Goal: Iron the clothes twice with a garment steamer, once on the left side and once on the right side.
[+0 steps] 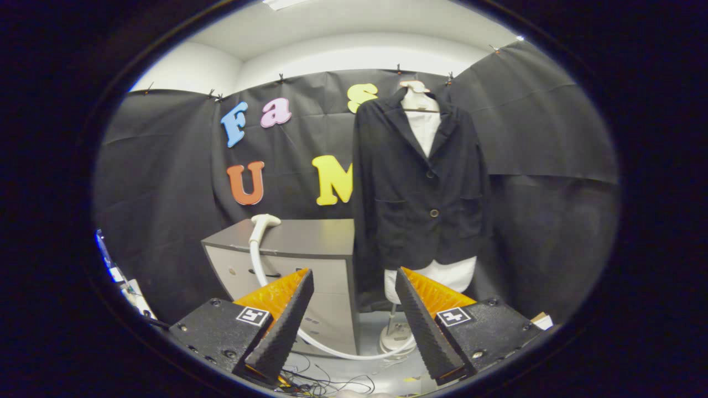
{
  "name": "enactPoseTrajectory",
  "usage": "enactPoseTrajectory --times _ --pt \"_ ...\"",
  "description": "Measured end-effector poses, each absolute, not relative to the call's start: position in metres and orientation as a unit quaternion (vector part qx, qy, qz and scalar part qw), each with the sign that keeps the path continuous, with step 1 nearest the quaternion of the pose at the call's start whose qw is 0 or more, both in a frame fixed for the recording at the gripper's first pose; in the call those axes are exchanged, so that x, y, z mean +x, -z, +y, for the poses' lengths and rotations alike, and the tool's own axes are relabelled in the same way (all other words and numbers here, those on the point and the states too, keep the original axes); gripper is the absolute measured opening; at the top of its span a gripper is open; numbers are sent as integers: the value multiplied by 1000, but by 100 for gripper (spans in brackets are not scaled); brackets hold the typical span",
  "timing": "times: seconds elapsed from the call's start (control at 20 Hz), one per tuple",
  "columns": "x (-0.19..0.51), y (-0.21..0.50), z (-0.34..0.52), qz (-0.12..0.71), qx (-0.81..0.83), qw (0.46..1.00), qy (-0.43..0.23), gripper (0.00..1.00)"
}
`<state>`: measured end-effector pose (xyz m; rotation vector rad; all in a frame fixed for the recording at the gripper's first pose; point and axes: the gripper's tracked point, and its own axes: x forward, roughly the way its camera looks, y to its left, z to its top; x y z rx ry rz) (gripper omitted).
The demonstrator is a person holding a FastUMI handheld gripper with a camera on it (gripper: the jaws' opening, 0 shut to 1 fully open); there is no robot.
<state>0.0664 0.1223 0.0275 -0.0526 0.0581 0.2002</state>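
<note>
Fingers (354, 276) spread, grasping nothing; steamer head (264, 223) rests on the cabinet (298, 243) at eleven o'clock, well beyond them, jacket (420, 188) at one o'clock

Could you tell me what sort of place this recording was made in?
Probably a cloth-walled test booth set up for garment steaming: a jacket hangs on a mannequin, a steamer head rests on a cabinet, and the open gripper holds nothing.

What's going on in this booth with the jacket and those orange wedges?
Those wedges are the fingers of a hand-held gripper, spread open and holding nothing. Beyond them a black jacket hangs on a mannequin stand. The white steamer head rests untouched on a grey cabinet beside it, its hose trailing down. Ironing hasn't started.
</note>
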Motion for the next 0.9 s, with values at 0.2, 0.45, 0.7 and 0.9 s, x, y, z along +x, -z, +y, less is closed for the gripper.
enactPoseTrajectory --times 0.2,0.45,0.7,0.9 --pt "105 -50 186 27 -42 987 -151 95" --pt "160 -73 269 41 -46 977 -204 95" --pt "231 -71 342 78 -74 966 -234 95" --pt "283 -48 385 119 -99 957 -247 95"
